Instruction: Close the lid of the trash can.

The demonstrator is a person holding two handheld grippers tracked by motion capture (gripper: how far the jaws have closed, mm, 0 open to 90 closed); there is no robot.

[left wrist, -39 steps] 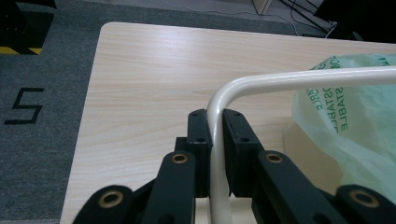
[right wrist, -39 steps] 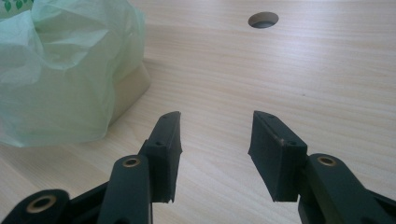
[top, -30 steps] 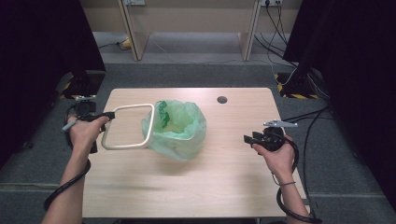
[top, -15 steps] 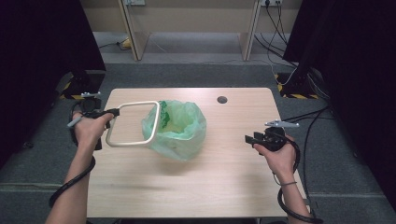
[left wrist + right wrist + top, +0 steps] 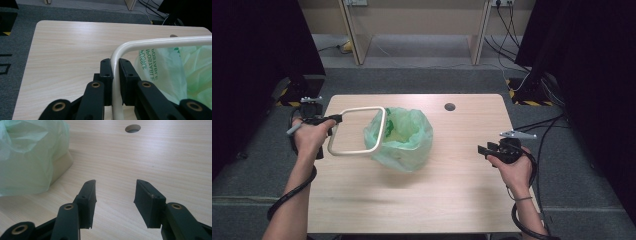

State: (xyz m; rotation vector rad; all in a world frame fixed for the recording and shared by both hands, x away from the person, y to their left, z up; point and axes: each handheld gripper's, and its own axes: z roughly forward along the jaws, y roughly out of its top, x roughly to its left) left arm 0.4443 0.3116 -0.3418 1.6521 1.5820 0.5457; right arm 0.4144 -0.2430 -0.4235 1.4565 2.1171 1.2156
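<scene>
Gripping the white wire frame (image 5: 357,131) in the left gripper (image 5: 333,119), jaws pinched narrow on the tube just below a rounded corner, as seen close up in the left gripper view (image 5: 115,75). Holding that frame over the table's left edge, its far side reaching into or against the mouth of the green bag (image 5: 401,137) sitting near the middle of the table (image 5: 462,200); whether the bag's rim is hooked over the tube, hard to tell. Resting the right gripper (image 5: 484,149) near the right edge, jaws standing wide with nothing between them, well apart from the bag.

Risking, by judgement: the thin film slipping off or tearing if the frame is pulled away with only one side caught; the round tube rolling in the pinch and letting the frame droop; the light bag sliding or tipping across the smooth wood with no second hold steadying it.

Showing in the high view the whole frame outline, both hands and the round cable hole (image 5: 450,106) toward the far right corner. Showing in the left gripper view the pinch itself and printed lettering on the bag (image 5: 150,63). Showing in the right gripper view the empty gap between the pads (image 5: 149,202) and a pale solid shape (image 5: 61,167) beneath the bag's film.
</scene>
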